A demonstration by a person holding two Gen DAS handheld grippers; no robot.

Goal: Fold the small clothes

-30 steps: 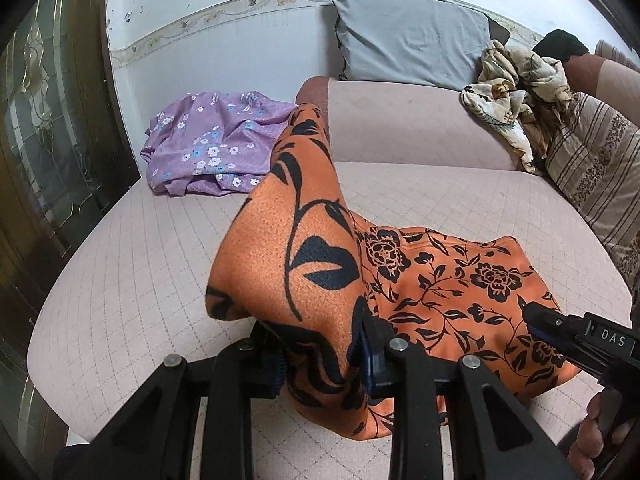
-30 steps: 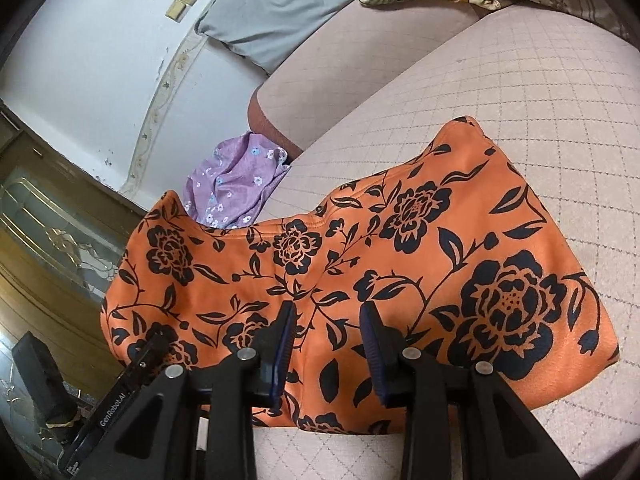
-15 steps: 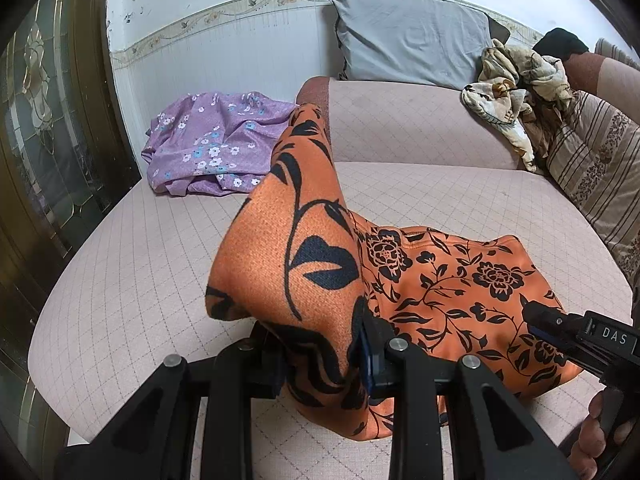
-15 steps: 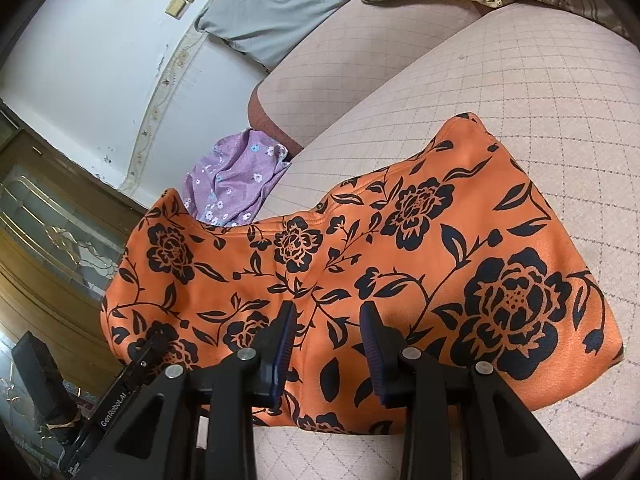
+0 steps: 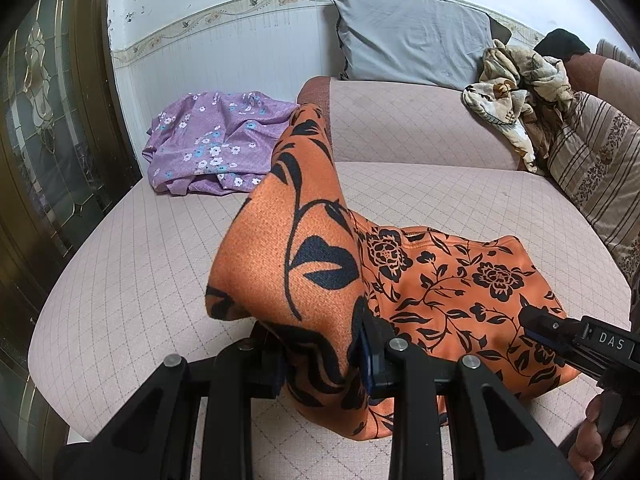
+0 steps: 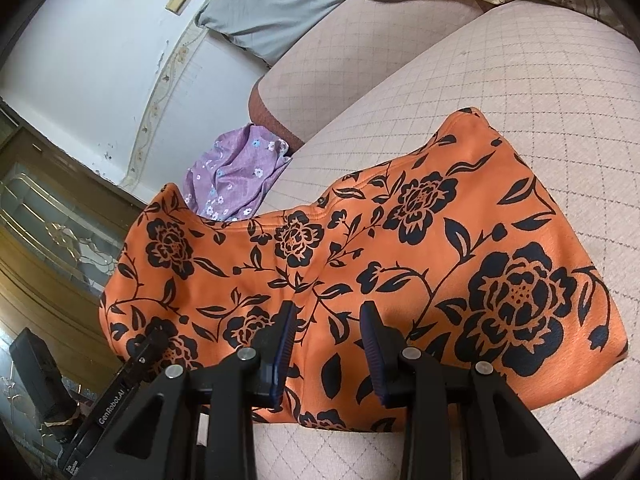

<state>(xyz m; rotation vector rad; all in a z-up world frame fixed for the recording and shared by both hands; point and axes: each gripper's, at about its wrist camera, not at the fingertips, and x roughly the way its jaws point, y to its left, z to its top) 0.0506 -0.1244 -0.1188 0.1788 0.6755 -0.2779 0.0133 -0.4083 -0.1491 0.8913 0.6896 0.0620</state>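
An orange garment with black flowers [image 6: 420, 248] lies on the pink quilted sofa seat [image 6: 520, 60]. My left gripper [image 5: 320, 356] is shut on its left edge [image 5: 296, 248] and holds that edge lifted, so the cloth stands up in front of the camera. My right gripper [image 6: 328, 340] is open, its blue-padded fingers [image 6: 370, 344] hovering over the garment's near edge with cloth visible between them, not pinched. The right gripper also shows at the right of the left wrist view [image 5: 568, 336].
A purple flowered garment [image 5: 216, 144] lies at the sofa's back left. A grey pillow [image 5: 408, 36] leans on the backrest. A crumpled beige cloth [image 5: 516, 88] and a striped cushion [image 5: 592, 168] sit at the right. A dark wood and glass door [image 5: 44, 140] stands left.
Almost nothing has moved. The left gripper keeps holding the lifted edge; the right gripper stays open over the garment, which has shifted very slightly in view.
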